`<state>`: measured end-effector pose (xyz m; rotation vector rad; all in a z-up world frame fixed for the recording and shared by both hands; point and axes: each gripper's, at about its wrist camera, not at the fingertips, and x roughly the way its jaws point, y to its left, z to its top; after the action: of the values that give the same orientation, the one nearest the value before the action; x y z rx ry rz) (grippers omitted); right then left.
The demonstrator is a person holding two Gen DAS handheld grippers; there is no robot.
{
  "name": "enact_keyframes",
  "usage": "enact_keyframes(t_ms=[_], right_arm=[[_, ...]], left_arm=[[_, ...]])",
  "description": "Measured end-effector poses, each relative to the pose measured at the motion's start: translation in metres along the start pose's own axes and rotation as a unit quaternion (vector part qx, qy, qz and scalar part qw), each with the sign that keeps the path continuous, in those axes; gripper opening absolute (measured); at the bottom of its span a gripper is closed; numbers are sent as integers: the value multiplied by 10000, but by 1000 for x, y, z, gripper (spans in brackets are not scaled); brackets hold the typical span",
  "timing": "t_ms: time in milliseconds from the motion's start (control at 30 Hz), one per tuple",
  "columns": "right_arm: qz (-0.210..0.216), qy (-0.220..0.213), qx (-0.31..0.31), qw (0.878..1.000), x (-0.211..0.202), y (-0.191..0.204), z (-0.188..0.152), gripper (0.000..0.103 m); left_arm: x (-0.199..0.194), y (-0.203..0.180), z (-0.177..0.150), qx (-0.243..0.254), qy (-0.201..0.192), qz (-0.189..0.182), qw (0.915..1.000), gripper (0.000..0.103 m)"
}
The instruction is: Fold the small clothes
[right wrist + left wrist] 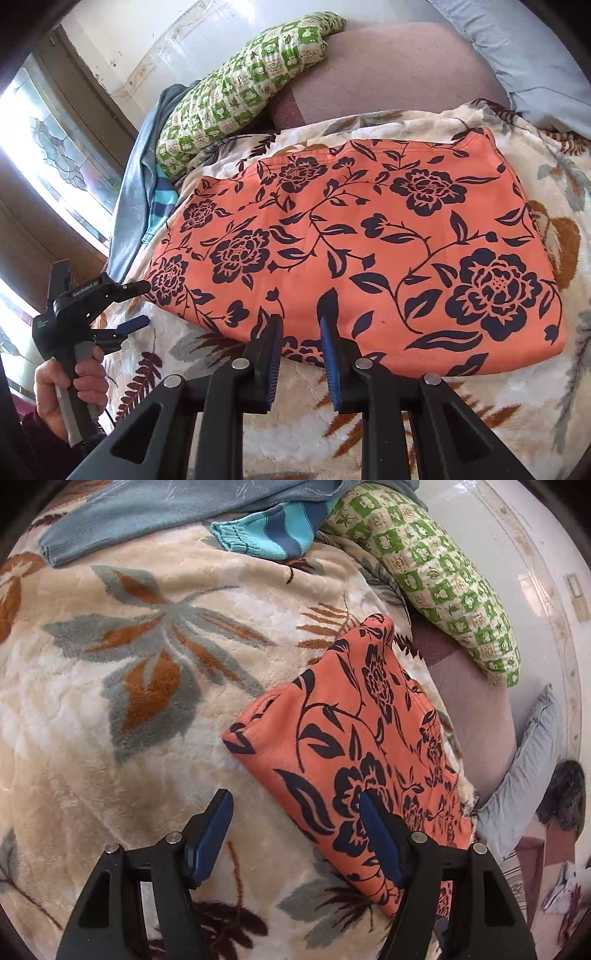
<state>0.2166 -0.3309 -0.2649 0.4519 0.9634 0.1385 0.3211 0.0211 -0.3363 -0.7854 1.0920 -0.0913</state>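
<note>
An orange garment with a dark floral print point(369, 254) lies folded flat on the cream leaf-pattern blanket point(517, 424); it also shows in the left wrist view point(354, 746). My left gripper point(295, 805) is open, one finger over the blanket, the other over the garment's near end; it also shows in the right wrist view point(138, 302), held in a hand at the garment's left corner. My right gripper point(299, 328) is open and empty, just above the garment's near edge.
A green-and-cream patterned pillow point(240, 92) lies at the back. A grey-blue garment point(166, 513) and a blue striped garment point(273, 531) lie beside it. A pale blue pillow point(524, 55) is at the far right. A window point(48, 147) is on the left.
</note>
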Motion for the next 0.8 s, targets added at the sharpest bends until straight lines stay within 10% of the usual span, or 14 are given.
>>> enact_keyframes(t_ms=[500, 600, 800], right_arm=[[181, 137, -35, 9997, 24, 2, 4, 24], [201, 173, 31, 9996, 29, 0, 4, 24], [263, 143, -65, 9995, 47, 7, 3, 24]], left_arm=[[17, -2, 8, -292, -440, -230, 9983, 56], [16, -12, 11, 15, -562, 30, 9984, 26], [5, -24, 8, 428, -765, -68, 9961, 17]])
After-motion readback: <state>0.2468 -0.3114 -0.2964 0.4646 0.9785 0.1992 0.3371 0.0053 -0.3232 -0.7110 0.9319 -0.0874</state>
